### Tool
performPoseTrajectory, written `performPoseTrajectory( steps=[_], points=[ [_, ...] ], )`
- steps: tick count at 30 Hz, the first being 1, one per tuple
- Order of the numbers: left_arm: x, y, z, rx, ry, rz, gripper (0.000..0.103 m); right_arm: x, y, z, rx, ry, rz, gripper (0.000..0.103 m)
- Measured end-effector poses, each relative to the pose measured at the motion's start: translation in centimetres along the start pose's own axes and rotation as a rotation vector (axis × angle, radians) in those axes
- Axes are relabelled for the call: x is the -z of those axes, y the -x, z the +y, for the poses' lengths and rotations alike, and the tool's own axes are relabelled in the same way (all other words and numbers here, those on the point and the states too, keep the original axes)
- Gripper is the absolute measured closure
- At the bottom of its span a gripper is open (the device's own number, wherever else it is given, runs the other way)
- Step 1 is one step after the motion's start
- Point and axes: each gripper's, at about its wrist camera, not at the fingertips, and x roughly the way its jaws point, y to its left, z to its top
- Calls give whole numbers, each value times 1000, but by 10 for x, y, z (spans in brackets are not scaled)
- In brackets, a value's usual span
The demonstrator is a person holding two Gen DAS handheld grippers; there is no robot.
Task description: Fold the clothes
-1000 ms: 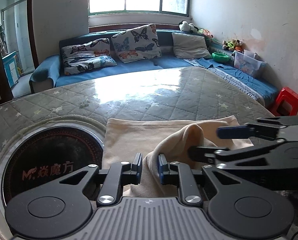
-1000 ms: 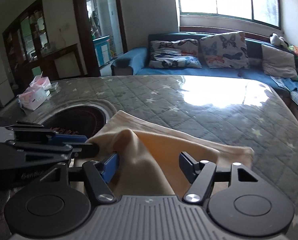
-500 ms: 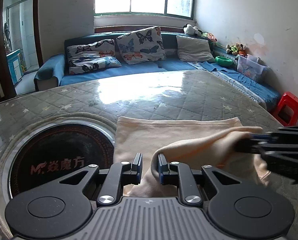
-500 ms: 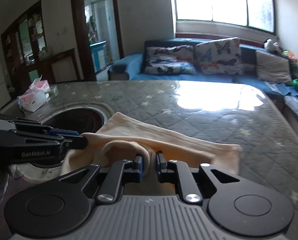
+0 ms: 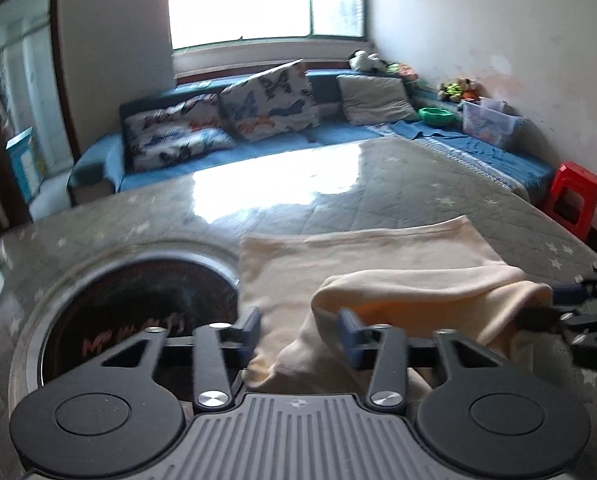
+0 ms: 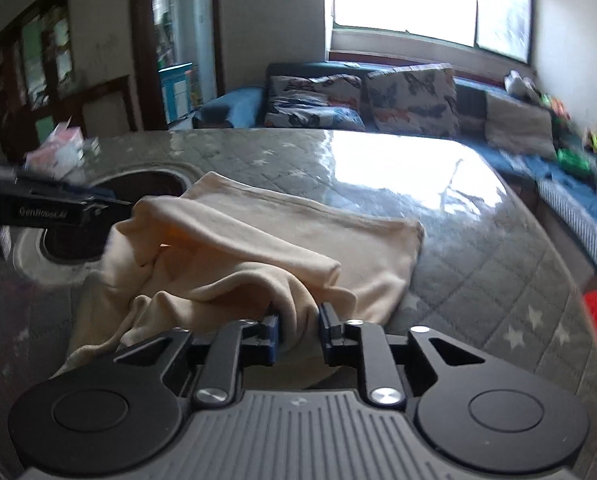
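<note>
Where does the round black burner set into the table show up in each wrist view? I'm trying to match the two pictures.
Left wrist: the burner sits lower left, beside the cream garment's left edge.
Right wrist: the burner is at mid left, partly hidden behind the left gripper and the garment.
Shared landmark: the butterfly pillows on the blue sofa.

Home living room: cushioned sofa [image 5: 338, 136]

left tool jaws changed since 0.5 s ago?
Yes. The left tool has opened; its blue fingers now stand well apart, the cream garment loose between them above the table.
</note>
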Motion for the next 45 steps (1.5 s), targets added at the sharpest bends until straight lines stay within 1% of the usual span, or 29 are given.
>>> performPoseTrajectory(
  steps=[2,6,8,11,12,13,14,15,17,21,25,28,31,33,35,36,38,40,41,42,43,44,45],
  points=[
    [-2,-2,-8,-3,-37,-9,51,-1,-4,8,14,42,-2,61],
    [-6,-16,-17,-2,-71,-6,49,-3,-6,16,61,108,-14,61],
    [-9,-21,-22,8,-106,-9,49,-5,-4,18,52,118,-21,62],
    [-10,-30,-30,1,-156,-21,51,-7,-4,22,54,148,-31,63],
    [-9,-33,-32,1,-173,-28,58,-8,-5,24,54,153,-30,69],
    [-8,-34,-33,5,-179,-28,67,-9,-6,24,50,151,-28,73],
    [-8,-36,-35,9,-185,-28,86,-9,-8,25,47,149,-27,79],
    [-7,-37,-36,12,-191,-29,91,-9,-9,25,42,144,-26,87],
    [-4,-30,-31,1,-164,-46,96,-9,-2,19,46,113,-43,90],
    [-5,-5,-5,-32,-49,-90,97,-10,18,3,67,38,-92,92],
    [0,29,27,-89,63,-129,97,-11,38,-12,88,-37,-140,95],
    [19,57,49,-108,151,-131,97,-7,58,-28,125,-103,-180,95],
    [37,84,71,-127,239,-133,97,5,80,-46,179,-168,-214,95],
    [49,103,86,-140,297,-134,97,15,92,-59,216,-218,-219,95],
    [67,106,92,-178,327,-88,96,25,96,-71,241,-264,-200,95],
    [75,106,97,-199,350,-60,93,31,96,-76,246,-280,-185,93],
    [90,103,108,-208,412,0,93,39,93,-78,236,-285,-153,92],
    [96,104,112,-229,416,17,90,44,89,-75,210,-258,-131,91],
    [99,104,114,-239,417,25,87,45,86,-72,194,-242,-121,85],
    [98,106,113,-241,402,18,82,45,83,-67,171,-221,-113,76],
    [96,107,109,-243,375,5,77,44,79,-61,152,-199,-105,71],
    [93,109,105,-245,348,-8,65,43,74,-53,134,-173,-95,66],
    [91,111,101,-247,322,-21,59,43,69,-44,111,-145,-82,66]
  ],
)
